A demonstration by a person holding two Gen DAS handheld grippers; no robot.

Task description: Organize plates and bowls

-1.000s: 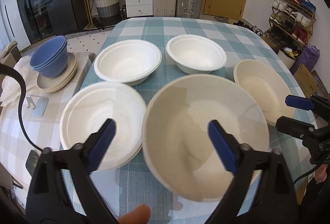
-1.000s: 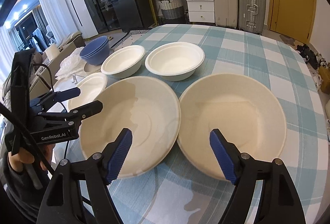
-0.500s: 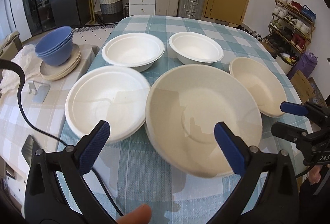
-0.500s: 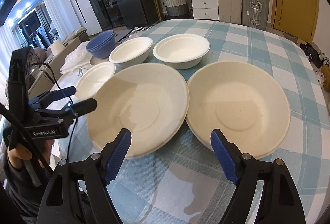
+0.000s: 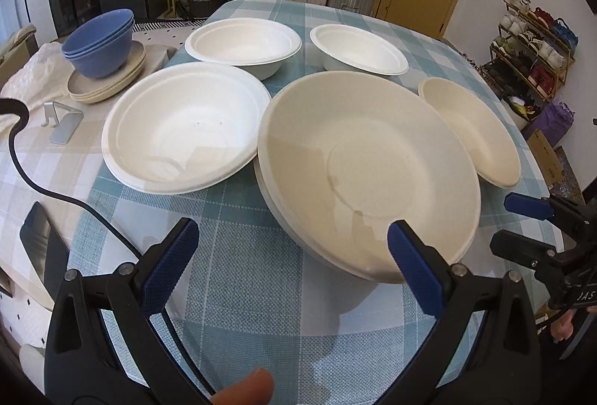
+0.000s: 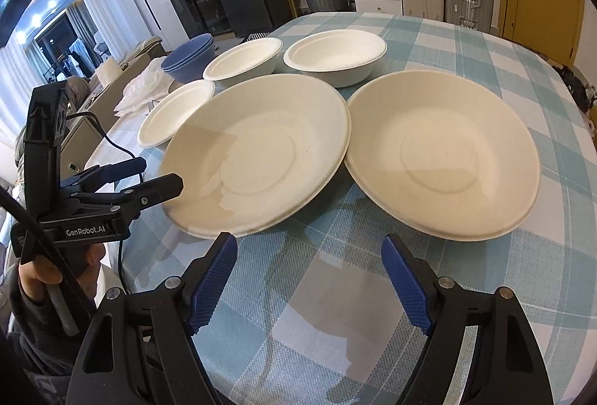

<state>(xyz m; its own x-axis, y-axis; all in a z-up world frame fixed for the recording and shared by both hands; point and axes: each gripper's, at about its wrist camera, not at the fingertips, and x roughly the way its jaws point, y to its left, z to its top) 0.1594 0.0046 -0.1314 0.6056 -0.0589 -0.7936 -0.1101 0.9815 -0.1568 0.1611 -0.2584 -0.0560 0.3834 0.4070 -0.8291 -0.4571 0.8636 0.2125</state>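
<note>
The left gripper [image 5: 291, 263] has its blue-padded jaws spread wide with nothing between them, above the checked tablecloth [image 5: 238, 293] at the near edge of the table. Its right pad overlaps the near rim of a large cream bowl [image 5: 369, 166]; whether it touches I cannot tell. The right gripper [image 6: 309, 278] is likewise spread and empty, hovering over bare cloth near the gap between that bowl and a second cream bowl [image 6: 444, 155] on the right. Left of the large bowl, just beside its rim, sits a white bowl [image 5: 183, 125]. Two more white bowls [image 5: 242, 43] [image 5: 358, 48] stand farther back. Far left, stacked blue bowls [image 5: 99, 48] rest on beige plates [image 5: 108, 84]
</note>
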